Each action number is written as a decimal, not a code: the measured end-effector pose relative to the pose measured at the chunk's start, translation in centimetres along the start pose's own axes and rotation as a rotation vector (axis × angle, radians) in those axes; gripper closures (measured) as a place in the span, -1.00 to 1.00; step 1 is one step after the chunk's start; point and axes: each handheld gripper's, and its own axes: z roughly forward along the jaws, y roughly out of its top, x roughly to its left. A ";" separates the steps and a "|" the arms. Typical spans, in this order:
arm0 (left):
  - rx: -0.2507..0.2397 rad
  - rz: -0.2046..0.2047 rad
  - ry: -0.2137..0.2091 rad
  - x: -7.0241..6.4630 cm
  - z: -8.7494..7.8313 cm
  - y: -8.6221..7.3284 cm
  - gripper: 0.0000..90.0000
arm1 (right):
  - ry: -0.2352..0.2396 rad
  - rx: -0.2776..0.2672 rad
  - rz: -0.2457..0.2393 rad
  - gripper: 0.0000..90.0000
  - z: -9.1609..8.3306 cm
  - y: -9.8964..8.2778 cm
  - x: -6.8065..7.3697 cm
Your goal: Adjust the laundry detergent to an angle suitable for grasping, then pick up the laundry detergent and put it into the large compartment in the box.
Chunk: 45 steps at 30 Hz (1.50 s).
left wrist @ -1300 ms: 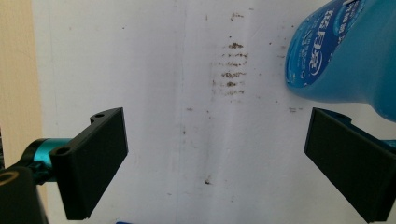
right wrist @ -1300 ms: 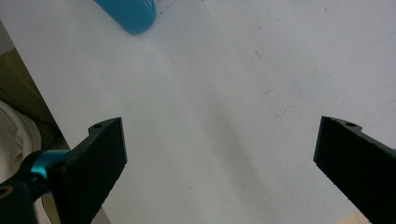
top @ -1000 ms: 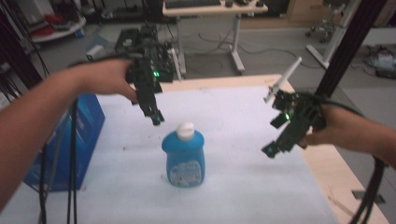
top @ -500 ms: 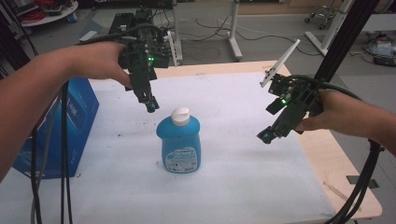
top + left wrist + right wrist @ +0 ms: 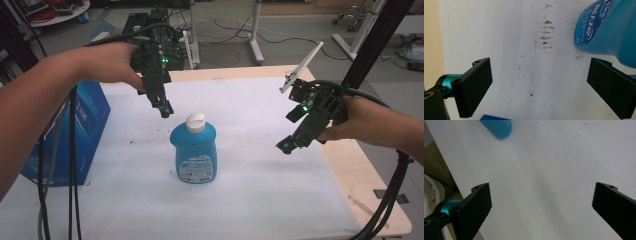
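From above, a blue bottle (image 5: 194,149) with a white cap (image 5: 195,121) stands upright near the middle of the white table cover (image 5: 260,190). The left gripper (image 5: 164,110) hangs just above and left of the cap; the right gripper (image 5: 287,145) hovers well apart to the right. A blue box (image 5: 75,130) sits at the left edge.

In the left gripper view, the jaws are spread wide and empty, the bottle (image 5: 609,27) beside one jaw.

In the right gripper view, the jaws gape wide over bare cover, the bottle (image 5: 496,127) far off.
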 end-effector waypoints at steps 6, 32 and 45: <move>-0.005 0.005 0.000 0.0 0.0 0.0 -0.86 | 0.001 -0.005 0.003 -0.96 -0.2 -0.1 0.1; -0.052 0.005 0.012 -0.9 -1.8 -1.0 -0.86 | 0.005 -0.001 -0.019 -0.96 0.3 0.3 0.3; -0.082 0.036 -0.004 -3.2 -3.8 -1.2 -0.86 | 0.006 -0.008 -0.018 -0.96 0.1 0.2 0.4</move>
